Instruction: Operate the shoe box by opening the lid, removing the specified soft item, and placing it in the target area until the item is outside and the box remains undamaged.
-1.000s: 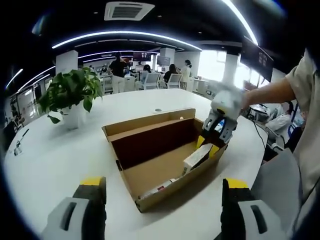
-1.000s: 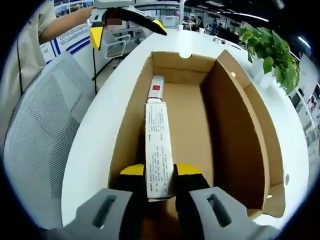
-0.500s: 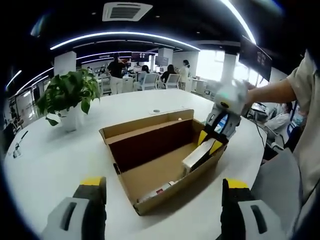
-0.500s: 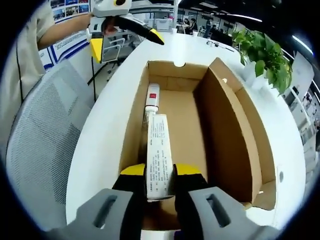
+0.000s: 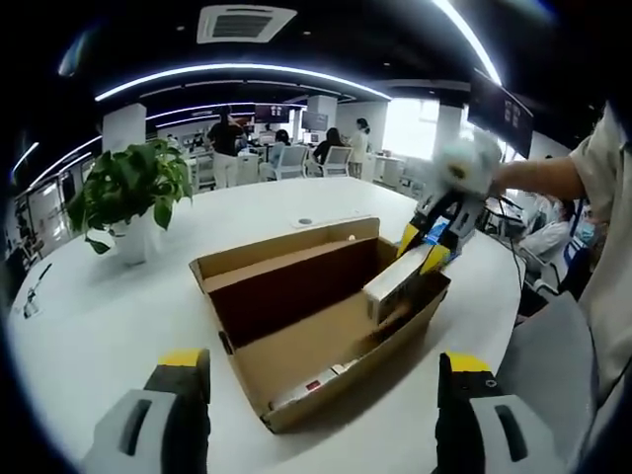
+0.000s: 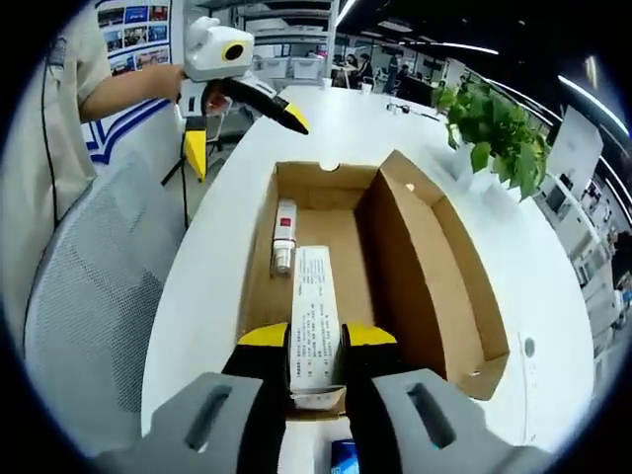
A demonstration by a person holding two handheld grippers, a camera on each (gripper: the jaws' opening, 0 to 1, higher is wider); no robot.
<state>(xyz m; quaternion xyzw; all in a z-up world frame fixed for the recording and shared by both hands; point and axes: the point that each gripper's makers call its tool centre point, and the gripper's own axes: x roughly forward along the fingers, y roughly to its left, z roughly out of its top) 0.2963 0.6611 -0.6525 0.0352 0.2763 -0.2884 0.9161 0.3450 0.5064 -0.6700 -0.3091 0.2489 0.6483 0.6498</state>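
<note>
Shoe box [image 6: 415, 286] of brown cardboard lies open on the white round table [image 5: 99, 306], its lid folded upright along one long side. In the right gripper view, the right gripper [image 6: 316, 341] has its yellow-tipped jaws closed tight on the near end of a long white carton [image 6: 314, 321] printed with small text; the carton is clamped between the pads and held above the box floor, its far end pointing down the length of the box. In the left gripper view the same carton [image 5: 400, 281] hangs tilted over the box's far corner, lifted above the rim, with the right gripper [image 5: 434, 237] gripping its upper end.

Inside the box, against the side wall, lies a white tube with a red band [image 6: 283, 237] (a second small item, lying flat on the bottom); in the left gripper view it shows at the near corner [image 5: 306, 387].

The left gripper [image 5: 321, 380] has its jaws spread wide with nothing between them, held short of the box's near end and above the tabletop. In the right gripper view it [image 6: 242, 123] hovers beyond the box's far end, in the person's hand.

A potted green plant [image 5: 133, 193] stands on the table, well apart from the box. A grey mesh chair [image 6: 89, 326] sits just beside the table edge. People stand among desks in the office beyond.
</note>
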